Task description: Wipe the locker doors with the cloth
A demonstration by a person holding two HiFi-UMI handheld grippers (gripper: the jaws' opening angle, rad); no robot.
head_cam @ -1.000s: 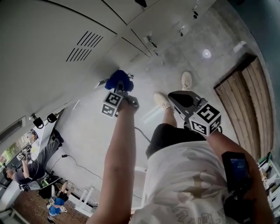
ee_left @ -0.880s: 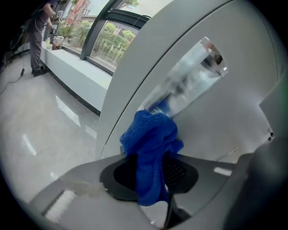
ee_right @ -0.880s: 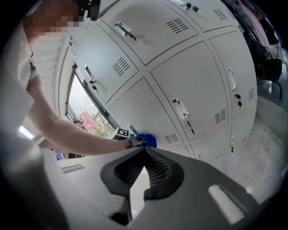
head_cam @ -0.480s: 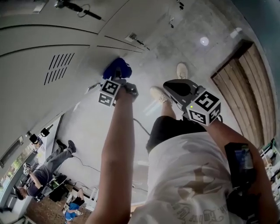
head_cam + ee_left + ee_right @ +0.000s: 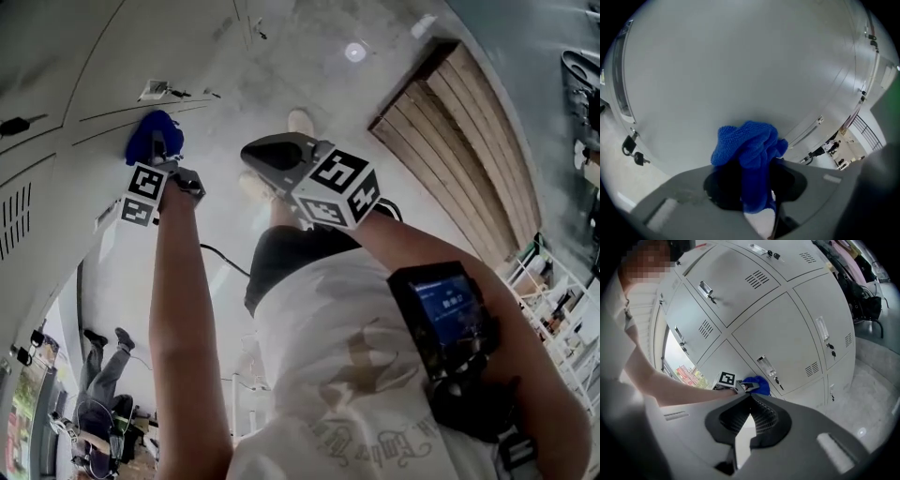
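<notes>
Grey locker doors (image 5: 787,329) fill the wall ahead. My left gripper (image 5: 752,187) has its jaws clamped on the blue cloth (image 5: 749,143). Its bunched length runs forward past the jaw tips against a door, I judge for wiping. My right gripper (image 5: 749,417) hangs behind, jaws together, empty.

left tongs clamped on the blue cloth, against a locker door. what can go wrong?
1. The cloth is bunched in the left tongs, with only a small wad sticking out; pressed hard, the tips may scrape the locker door.
2. A key hangs from the lock right beside the cloth; a sweep that way could snag it.
</notes>
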